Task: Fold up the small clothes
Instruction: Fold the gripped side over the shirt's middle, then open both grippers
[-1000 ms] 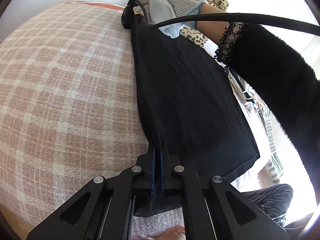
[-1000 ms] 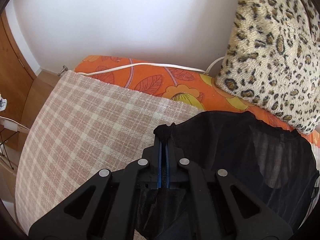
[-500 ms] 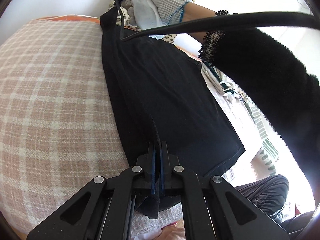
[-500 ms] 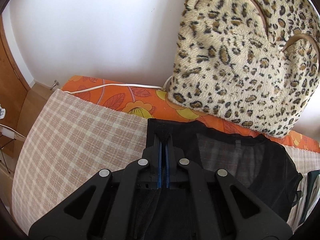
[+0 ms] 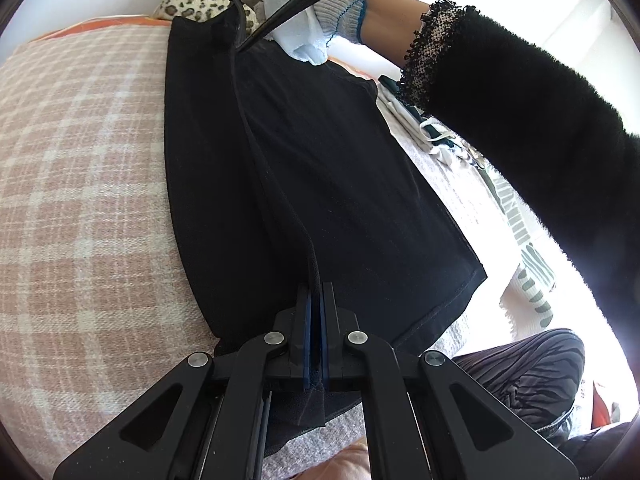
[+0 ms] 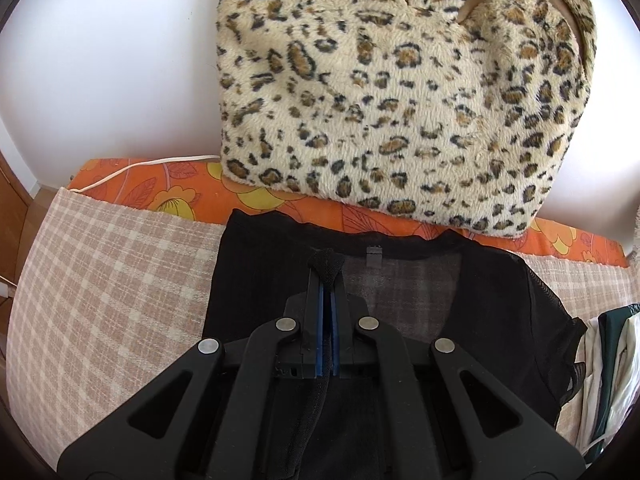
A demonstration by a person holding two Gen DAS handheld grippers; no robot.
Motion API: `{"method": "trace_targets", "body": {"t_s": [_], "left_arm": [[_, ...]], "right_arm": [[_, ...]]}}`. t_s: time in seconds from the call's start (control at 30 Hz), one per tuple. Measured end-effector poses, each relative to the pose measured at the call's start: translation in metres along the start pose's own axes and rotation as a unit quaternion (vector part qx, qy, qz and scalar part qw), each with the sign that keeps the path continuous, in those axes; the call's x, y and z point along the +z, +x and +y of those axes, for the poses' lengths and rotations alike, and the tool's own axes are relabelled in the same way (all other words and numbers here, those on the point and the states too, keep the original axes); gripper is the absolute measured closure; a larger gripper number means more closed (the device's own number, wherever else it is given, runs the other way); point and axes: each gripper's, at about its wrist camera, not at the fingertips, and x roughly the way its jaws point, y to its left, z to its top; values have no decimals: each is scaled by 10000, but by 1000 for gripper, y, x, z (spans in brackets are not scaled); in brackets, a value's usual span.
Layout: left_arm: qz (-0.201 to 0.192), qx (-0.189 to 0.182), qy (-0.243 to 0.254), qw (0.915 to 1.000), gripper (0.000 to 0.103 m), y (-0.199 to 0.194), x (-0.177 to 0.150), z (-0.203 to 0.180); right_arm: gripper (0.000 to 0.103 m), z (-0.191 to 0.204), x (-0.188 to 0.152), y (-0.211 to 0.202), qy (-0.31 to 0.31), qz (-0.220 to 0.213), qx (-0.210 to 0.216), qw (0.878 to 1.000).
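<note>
A black sheer garment (image 5: 320, 168) lies spread on the pink checked blanket (image 5: 80, 184). My left gripper (image 5: 315, 292) is shut on its folded edge near the hem. My right gripper (image 6: 328, 276) is shut on the same folded edge at the neckline end, over the garment (image 6: 400, 292). In the left wrist view the right gripper shows at the far end, held by a gloved hand (image 5: 296, 12). The pinched fold runs taut between the two grippers above the garment's lower layer.
A leopard-print plush cushion (image 6: 400, 92) leans on the white wall behind an orange floral sheet (image 6: 180, 196). A pile of other clothes (image 5: 520, 240) lies to the right, also showing in the right wrist view (image 6: 608, 360). The person's black sleeve (image 5: 540, 132) crosses above.
Both grippers have carried the pinched edge rightward over the garment, folding it onto itself. The right gripper has come closer to the leopard cushion.
</note>
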Motion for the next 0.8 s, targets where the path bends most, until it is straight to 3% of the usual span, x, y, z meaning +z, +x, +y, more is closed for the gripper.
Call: {"method": "trace_targets", "body": {"t_s": [0.3, 0.4, 0.47, 0.5, 0.53, 0.6, 0.73, 0.8], "left_arm": [[100, 28, 188, 9998, 101, 19, -1, -19], [172, 23, 220, 9996, 101, 26, -2, -24], [295, -16, 210, 9993, 97, 29, -2, -26], [330, -62, 176, 9993, 85, 30, -2, -27], [356, -117, 146, 9992, 70, 31, -3, -30], [343, -323, 244, 9986, 66, 28, -6, -37], [334, -413, 678, 9963, 58, 23, -13, -52], [348, -406, 710, 9960, 58, 21, -16, -52]], "right_arm": [[100, -21, -4, 8, 71, 38, -211, 9997], [100, -28, -6, 16, 147, 241, 119, 9995], [99, -30, -8, 21, 162, 372, 32, 9992], [91, -31, -9, 23, 136, 407, -63, 9991], [71, -33, -9, 23, 145, 429, -117, 9989], [48, -40, -13, 19, 240, 348, -228, 9988], [48, -56, -17, -1, 344, 134, -477, 9982], [48, -62, -21, -15, 381, 48, -315, 9988]]}}
